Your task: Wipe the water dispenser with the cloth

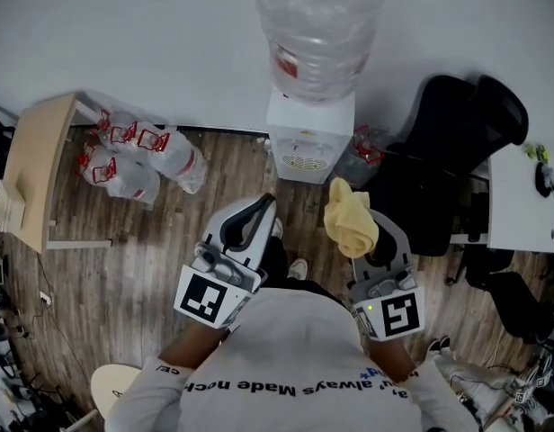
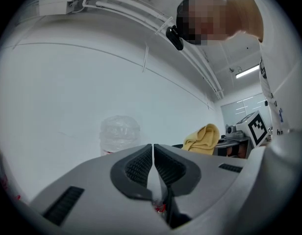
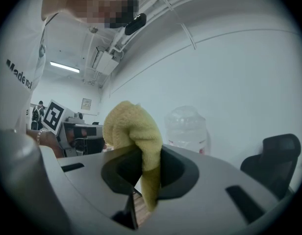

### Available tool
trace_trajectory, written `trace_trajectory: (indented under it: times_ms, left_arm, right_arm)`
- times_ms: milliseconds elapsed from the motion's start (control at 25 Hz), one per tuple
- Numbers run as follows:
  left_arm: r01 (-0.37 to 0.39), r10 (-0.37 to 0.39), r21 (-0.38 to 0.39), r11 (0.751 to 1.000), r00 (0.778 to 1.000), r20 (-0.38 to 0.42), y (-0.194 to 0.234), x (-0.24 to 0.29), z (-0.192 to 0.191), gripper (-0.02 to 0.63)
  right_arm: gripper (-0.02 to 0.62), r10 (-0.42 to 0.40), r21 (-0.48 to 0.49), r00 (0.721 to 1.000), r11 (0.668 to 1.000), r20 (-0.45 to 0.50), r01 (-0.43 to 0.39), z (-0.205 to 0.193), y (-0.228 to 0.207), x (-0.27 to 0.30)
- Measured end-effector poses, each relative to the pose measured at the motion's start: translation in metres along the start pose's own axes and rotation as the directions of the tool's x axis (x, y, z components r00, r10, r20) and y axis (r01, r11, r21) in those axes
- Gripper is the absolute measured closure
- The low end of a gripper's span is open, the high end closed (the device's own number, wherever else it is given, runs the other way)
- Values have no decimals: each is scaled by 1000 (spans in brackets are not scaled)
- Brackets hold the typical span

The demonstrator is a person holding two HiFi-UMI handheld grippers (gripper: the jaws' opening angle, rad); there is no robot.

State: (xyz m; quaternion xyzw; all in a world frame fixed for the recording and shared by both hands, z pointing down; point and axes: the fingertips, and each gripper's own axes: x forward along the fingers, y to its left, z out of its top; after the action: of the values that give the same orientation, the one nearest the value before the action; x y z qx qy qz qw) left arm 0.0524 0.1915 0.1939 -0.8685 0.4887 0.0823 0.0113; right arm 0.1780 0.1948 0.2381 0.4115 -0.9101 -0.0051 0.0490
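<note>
Nearest, at chest: L gripper [image 2: 153,164] clamped shut on nothing, pads meeting. Parked short of the water dispenser [image 1: 309,142] & a bit left of its front. Likely the spare hand, kept out of the way til needed.

Alongside, R gripper [image 3: 147,173] pinching the yellow cloth [image 3: 133,127] by one fold. Bulk bunched above the jaws, tail hanging below. Gripped that way prob. to present a fat wad fwd for wiping. Cloth well apart from dispenser, no contact. Wiping not yet begun, by the look of it.

Further out: dispenser itself, white cabinet w/ clear bottle [image 1: 315,25] on top, backed against the wall. Left of dispenser, plastic bags [image 1: 142,158] on the floor. Right of it, black chair [image 1: 461,138].
</note>
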Motion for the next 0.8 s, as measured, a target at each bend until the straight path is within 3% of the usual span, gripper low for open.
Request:
trace_trajectory:
  times_ms: [440,640,800]
  left_arm:
    - [15,-15,-3,1000,1000,-10,52,44,-9,578]
    - [35,-36,-55,998,999,-16,85,65,-12,578]
    - [51,-52,-48,998,999,-17,111,77,-12,578]
  right_arm:
    - [534,-12,-31,1000,999,-16,12,1,-25,64]
    - [534,-23,-37,999,999,-28,22,4,-34,102]
    - [534,-35,-44,999,998,-38,33,4,-38,131]
